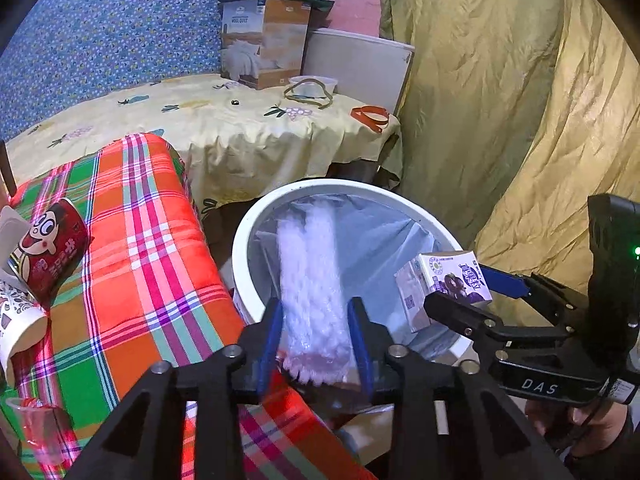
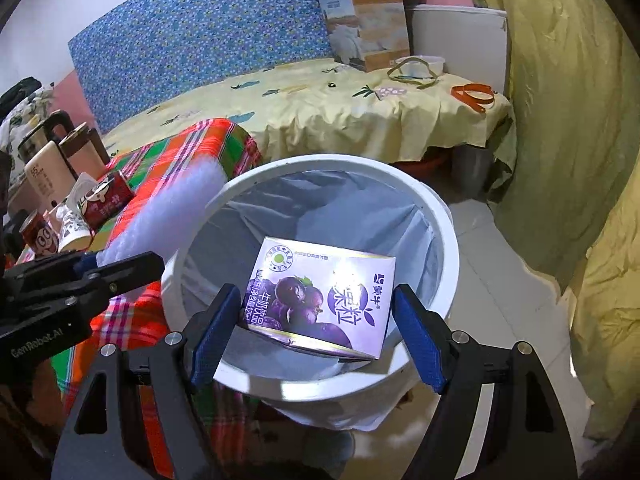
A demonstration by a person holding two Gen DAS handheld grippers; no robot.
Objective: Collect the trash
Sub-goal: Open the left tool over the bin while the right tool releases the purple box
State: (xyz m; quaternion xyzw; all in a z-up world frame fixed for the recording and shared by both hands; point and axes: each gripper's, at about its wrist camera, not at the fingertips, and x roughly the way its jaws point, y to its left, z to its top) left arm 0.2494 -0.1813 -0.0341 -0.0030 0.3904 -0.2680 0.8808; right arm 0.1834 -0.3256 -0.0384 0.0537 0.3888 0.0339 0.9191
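Observation:
A white trash bin (image 1: 256, 224) with a pale liner stands beside the plaid-covered table (image 1: 152, 240); it also shows in the right wrist view (image 2: 440, 216). My left gripper (image 1: 316, 340) is shut on a white bubble-wrap piece (image 1: 308, 280), held over the bin's near rim; the wrap looks blurred in the right wrist view (image 2: 176, 208). My right gripper (image 2: 320, 332) is shut on a purple milk-drink carton (image 2: 320, 300), held over the bin's mouth. That carton (image 1: 448, 280) and gripper show at the right of the left wrist view.
On the plaid table lie a red cartoon can (image 1: 52, 248), a paper cup (image 1: 20, 320) and a clear plastic cup (image 1: 40, 428). A bed (image 1: 200, 120) with a cardboard box (image 1: 264, 40) is behind. A yellow curtain (image 1: 500, 100) hangs at the right.

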